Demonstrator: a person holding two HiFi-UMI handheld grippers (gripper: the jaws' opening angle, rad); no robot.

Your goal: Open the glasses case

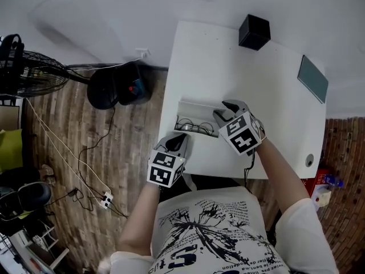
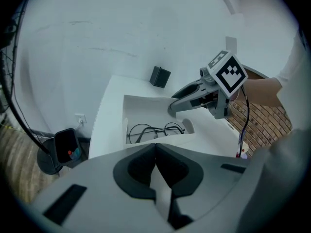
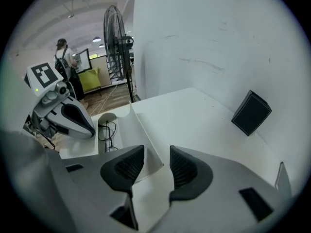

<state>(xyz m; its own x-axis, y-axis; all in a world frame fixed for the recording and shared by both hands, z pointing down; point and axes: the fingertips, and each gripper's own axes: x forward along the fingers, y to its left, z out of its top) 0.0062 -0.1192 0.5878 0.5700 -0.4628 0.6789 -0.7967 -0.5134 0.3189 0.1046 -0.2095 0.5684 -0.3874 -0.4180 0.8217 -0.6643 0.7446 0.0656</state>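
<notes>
Head view: the open glasses case [image 1: 201, 119] lies at the near-left edge of the white table [image 1: 262, 96], the left gripper [image 1: 178, 139] at its near wall, the right gripper [image 1: 221, 113] at its raised lid [image 1: 199, 106]. Left gripper view: jaws closed together. Right gripper view: jaws narrowly apart, lid end in the gap, pads not pressing it

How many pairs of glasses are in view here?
1: a dark thin-framed pair of glasses lies inside the open white case on the table. The left gripper view shows its tray end to end, so none seems hidden.
</notes>
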